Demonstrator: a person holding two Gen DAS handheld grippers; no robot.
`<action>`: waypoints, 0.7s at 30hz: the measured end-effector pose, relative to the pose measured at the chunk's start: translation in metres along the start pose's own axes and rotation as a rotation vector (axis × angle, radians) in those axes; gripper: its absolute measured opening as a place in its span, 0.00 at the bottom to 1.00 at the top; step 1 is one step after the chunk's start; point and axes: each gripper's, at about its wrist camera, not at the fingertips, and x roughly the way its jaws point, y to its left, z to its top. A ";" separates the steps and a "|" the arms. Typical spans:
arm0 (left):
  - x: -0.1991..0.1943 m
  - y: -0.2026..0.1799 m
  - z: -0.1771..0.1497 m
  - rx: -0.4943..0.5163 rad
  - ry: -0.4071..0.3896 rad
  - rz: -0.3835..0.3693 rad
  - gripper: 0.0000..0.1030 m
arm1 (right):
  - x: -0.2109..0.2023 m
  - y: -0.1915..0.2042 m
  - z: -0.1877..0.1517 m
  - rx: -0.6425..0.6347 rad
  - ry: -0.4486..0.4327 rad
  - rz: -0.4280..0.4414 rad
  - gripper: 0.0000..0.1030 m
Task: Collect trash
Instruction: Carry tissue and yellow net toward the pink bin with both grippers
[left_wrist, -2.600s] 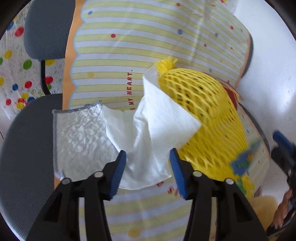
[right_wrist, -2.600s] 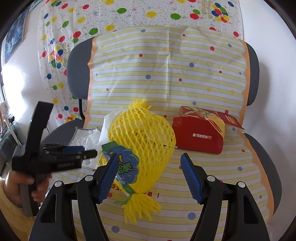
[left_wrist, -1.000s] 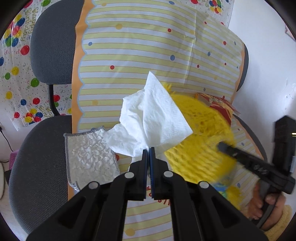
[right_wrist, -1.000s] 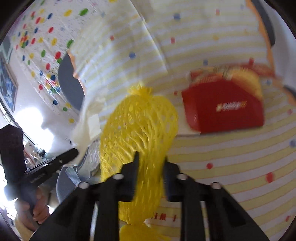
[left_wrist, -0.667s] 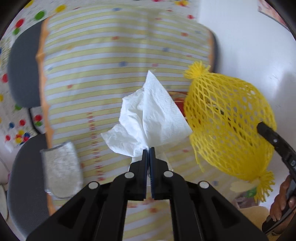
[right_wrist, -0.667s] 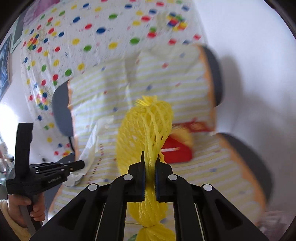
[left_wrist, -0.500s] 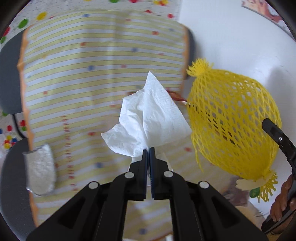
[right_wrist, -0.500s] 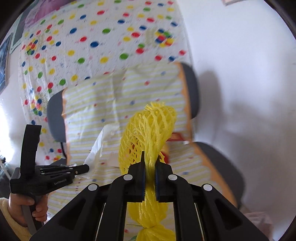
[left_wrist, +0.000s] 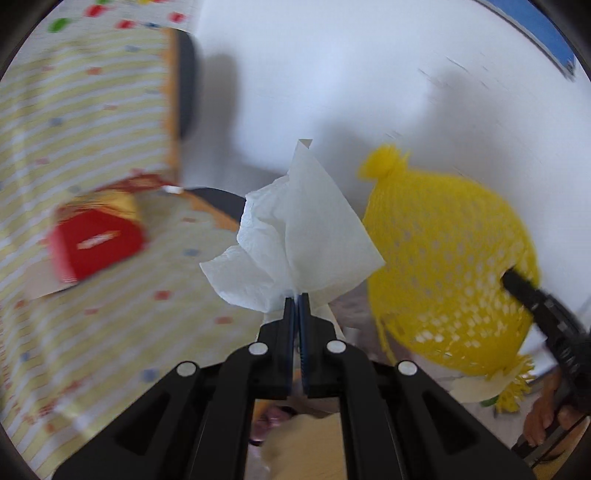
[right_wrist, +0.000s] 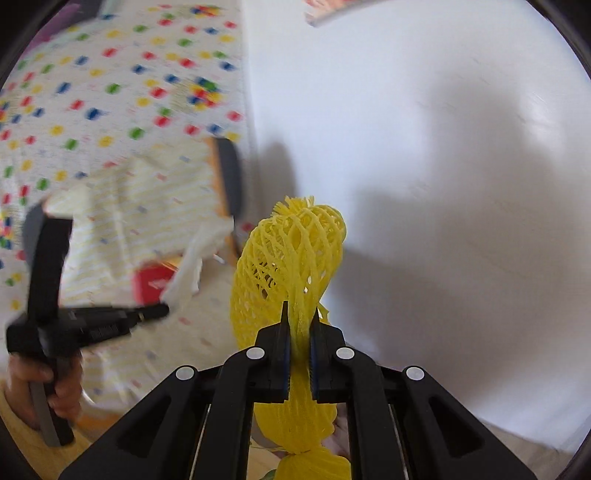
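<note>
A white wall fills the right of both views, and to the left stands a grey chair draped in a yellow striped cloth (blurred in both views), with a spotted sheet hanging behind it. The left tongs are clamped tight on a white paper napkin, which fans up above their tips. Right of them hangs a yellow net bag, pinched in the narrow grip of the right tongs, the mesh bulging above and below the tips. A red box lies on the chair seat, well left of the left tongs and apart from both.
</note>
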 end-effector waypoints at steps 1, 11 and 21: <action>0.013 -0.009 0.002 0.016 0.033 -0.034 0.01 | 0.003 -0.013 -0.006 0.016 0.021 -0.034 0.08; 0.115 -0.083 -0.010 0.149 0.318 -0.152 0.01 | 0.049 -0.080 -0.049 0.137 0.180 -0.193 0.08; 0.195 -0.132 -0.020 0.248 0.543 -0.142 0.03 | 0.076 -0.110 -0.070 0.192 0.216 -0.296 0.08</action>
